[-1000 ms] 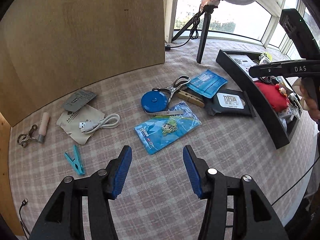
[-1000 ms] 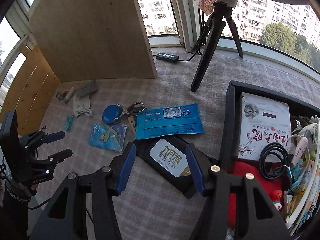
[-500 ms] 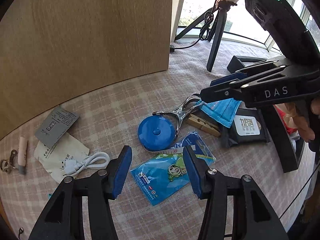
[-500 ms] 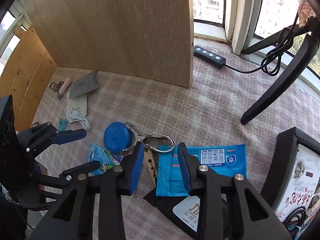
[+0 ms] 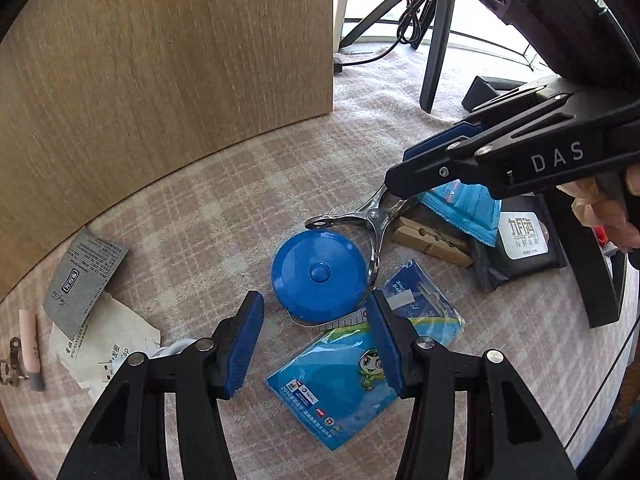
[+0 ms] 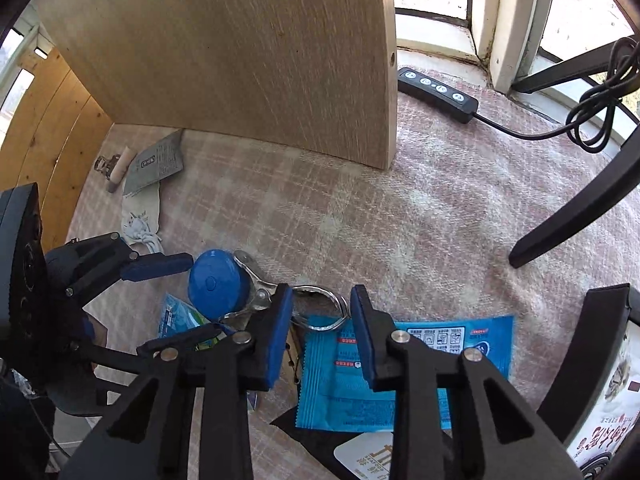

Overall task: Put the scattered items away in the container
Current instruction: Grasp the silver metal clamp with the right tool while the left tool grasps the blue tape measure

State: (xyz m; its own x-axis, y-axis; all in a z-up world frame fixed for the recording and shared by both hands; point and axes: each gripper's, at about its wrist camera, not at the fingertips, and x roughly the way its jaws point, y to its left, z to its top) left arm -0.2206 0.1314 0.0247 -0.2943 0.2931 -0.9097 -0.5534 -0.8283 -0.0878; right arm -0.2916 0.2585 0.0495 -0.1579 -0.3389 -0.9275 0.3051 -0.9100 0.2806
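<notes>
Pink-and-cream checked cloth covers the work surface, with a pale wooden panel standing at the back and windows beyond it. On the cloth lies a metal clip with looped handles, and the right gripper is lowered over it with its blue pads on either side of the loops; its jaws are closing, the handles lie between them, and the pads do not yet press on the metal. Touching the clip's far end is a round blue tape measure, and the left gripper hangs just in front of it with its fingers spread wide and nothing between them. Under that gripper's right finger lies a blue cartoon packet. Beside the clip are a wooden clothespin, a blue wipes sachet and a black wipes pack with a white label. Well apart to the left lie a grey sachet, a white paper sleeve with a white cable on it, and a small pink tube. The black container sits at the right edge, already holding a printed packet. A black tripod leg and a button remote on its cord stand farther back.
</notes>
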